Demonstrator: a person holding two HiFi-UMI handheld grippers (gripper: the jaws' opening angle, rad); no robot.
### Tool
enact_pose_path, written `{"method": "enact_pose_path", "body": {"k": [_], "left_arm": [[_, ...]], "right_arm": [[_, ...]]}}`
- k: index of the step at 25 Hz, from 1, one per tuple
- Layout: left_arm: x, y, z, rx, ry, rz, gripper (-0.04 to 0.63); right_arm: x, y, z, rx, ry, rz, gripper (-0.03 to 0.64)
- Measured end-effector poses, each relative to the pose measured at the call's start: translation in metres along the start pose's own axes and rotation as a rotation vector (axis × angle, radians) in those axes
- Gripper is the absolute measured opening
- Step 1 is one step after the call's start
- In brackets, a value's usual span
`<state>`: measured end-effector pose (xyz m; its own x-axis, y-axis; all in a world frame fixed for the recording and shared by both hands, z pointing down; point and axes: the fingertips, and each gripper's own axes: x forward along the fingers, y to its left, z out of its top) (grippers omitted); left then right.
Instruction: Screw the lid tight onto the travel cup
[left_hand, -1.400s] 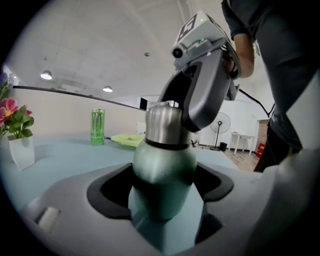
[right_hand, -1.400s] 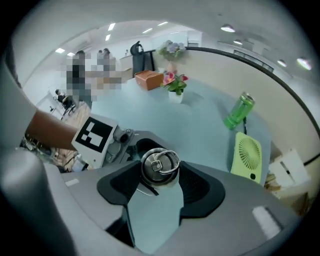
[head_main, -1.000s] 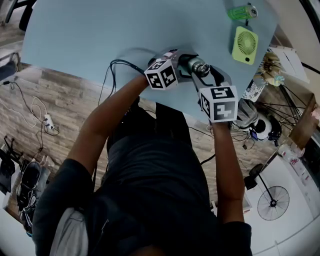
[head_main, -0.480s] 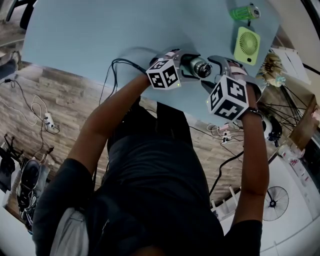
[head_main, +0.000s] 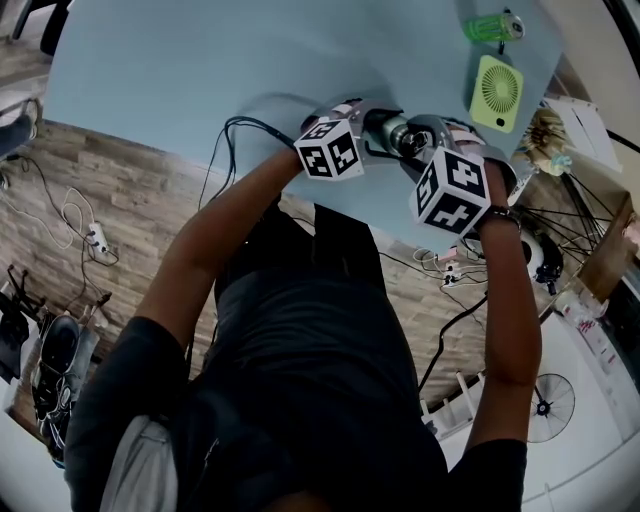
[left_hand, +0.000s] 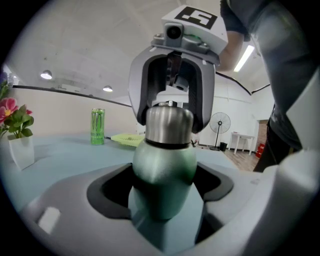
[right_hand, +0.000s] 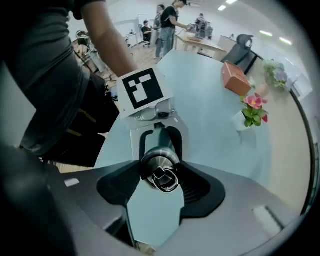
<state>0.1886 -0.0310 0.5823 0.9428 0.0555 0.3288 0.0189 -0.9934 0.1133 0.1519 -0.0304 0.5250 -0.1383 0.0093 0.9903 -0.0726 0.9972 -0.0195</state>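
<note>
Closing again on lid (left_hand: 169, 125), right gripper (right_hand: 160, 174), newly rolled; left gripper (left_hand: 165, 186) clamping cup (left_hand: 165, 160).

Pale blue table (head_main: 180, 70): green can (head_main: 490, 26), flat green fan (head_main: 492, 92) near one corner.

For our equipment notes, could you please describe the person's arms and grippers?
The left gripper and right gripper are grey, with black-lined jaws, each bearing a white cube with black square markers. A black cable runs to the left one. The right jaws have just been closing around the lid. Short dark sleeves.
</note>
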Motion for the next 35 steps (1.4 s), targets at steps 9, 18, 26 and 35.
{"method": "enact_pose_path", "body": {"k": [9,18,26,35], "left_arm": [[0.0,0.002,-0.001,0.0,-0.001,0.001,0.425],[0.0,0.002,0.0,-0.001,0.0,0.002,0.425],[-0.001,0.001,-0.001,0.0,-0.001,0.002,0.425],[-0.001,0.001,-0.001,0.0,0.002,0.001,0.425]], "right_arm": [[-0.002,-0.011,0.001,0.542,-0.152,-0.119,0.245],[-0.009,-0.021,-0.003,0.976,-0.281,-0.315,0.245],[-0.007,-0.017,0.0,0.909,-0.269,-0.271,0.247],[-0.016,0.0,0.005,0.158,-0.022,-0.069,0.272]]}}
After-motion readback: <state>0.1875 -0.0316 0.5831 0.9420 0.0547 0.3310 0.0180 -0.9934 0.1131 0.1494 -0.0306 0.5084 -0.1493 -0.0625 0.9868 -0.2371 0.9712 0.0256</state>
